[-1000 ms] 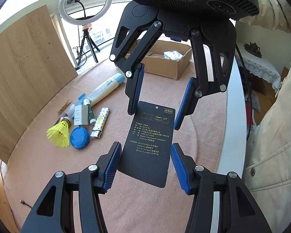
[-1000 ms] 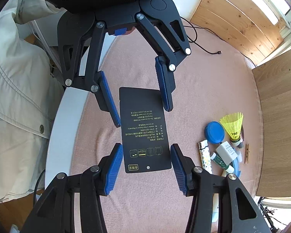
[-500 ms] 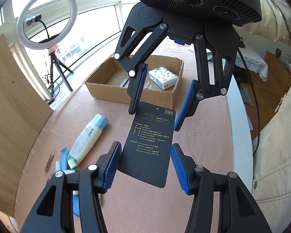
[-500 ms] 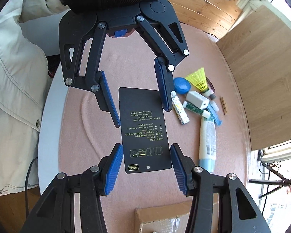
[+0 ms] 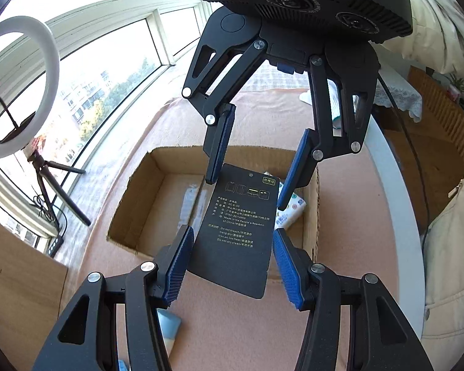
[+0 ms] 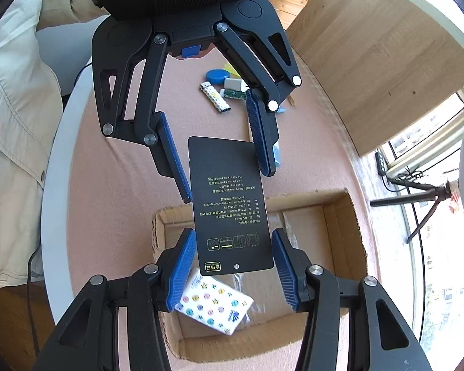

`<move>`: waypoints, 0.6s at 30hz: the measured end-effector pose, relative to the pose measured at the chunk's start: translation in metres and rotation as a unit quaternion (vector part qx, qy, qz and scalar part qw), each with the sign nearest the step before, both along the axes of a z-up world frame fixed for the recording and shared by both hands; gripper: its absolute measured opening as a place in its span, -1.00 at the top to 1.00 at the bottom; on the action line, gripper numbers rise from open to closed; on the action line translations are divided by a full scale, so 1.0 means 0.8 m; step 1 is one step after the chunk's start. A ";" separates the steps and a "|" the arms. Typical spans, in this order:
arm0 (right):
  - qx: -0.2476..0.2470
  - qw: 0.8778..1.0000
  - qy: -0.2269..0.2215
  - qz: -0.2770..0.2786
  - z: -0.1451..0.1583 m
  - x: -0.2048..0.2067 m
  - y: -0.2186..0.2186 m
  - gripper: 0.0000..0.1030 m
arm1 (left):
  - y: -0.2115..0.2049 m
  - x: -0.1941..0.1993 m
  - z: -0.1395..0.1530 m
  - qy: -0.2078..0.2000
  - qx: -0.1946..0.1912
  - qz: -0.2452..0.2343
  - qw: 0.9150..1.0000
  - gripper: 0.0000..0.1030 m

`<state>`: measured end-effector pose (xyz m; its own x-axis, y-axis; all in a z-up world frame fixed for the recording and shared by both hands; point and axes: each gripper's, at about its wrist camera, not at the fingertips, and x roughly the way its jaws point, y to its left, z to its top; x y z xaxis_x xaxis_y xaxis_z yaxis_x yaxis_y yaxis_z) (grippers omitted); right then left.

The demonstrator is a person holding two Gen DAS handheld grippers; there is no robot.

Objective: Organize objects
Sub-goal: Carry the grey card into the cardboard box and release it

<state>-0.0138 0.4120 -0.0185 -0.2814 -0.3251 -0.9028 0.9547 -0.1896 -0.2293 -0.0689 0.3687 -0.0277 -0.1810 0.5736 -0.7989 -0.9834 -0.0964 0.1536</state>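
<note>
A flat black card (image 5: 236,228) with printed text is held in the air between both grippers, over the near part of an open cardboard box (image 5: 133,204). My left gripper (image 5: 230,262) grips its near end in the left wrist view; my right gripper (image 5: 256,157) grips the far end. In the right wrist view the right gripper (image 6: 233,262) holds one end of the card (image 6: 229,204) and the left gripper (image 6: 219,151) the other, above the box (image 6: 343,222). A white patterned packet (image 6: 213,306) lies inside the box.
Small items lie on the pink tablecloth (image 6: 114,185) behind: a blue lid (image 6: 216,75), a patterned lighter (image 6: 215,97), a white charger (image 6: 235,84). A ring light on a tripod (image 5: 18,92) stands by the window. A wooden board (image 6: 371,61) leans at the table edge.
Both grippers have carried the card away from the small items toward the cardboard box; it now hangs over the box. The grip on the card is unchanged.
</note>
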 end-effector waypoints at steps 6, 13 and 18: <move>-0.009 1.000 0.012 -0.015 -0.001 -0.008 0.059 0.09 | 0.063 -0.007 -0.006 0.006 -0.008 0.002 1.000 -0.21; -0.003 0.997 0.021 -0.070 -0.024 -0.014 0.102 -0.10 | 0.052 -0.007 -0.016 0.012 -0.005 0.068 0.998 -0.73; 0.002 0.995 0.022 -0.095 -0.025 -0.002 0.107 -0.12 | 0.032 -0.001 -0.022 0.026 -0.017 0.107 0.994 -0.73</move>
<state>-0.0156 0.4972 -0.0384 -0.3767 -0.2586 -0.8895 0.8905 -0.3655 -0.2709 -0.0701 0.3943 -0.0454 -0.3375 0.4906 -0.8034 -0.9315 -0.2972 0.2098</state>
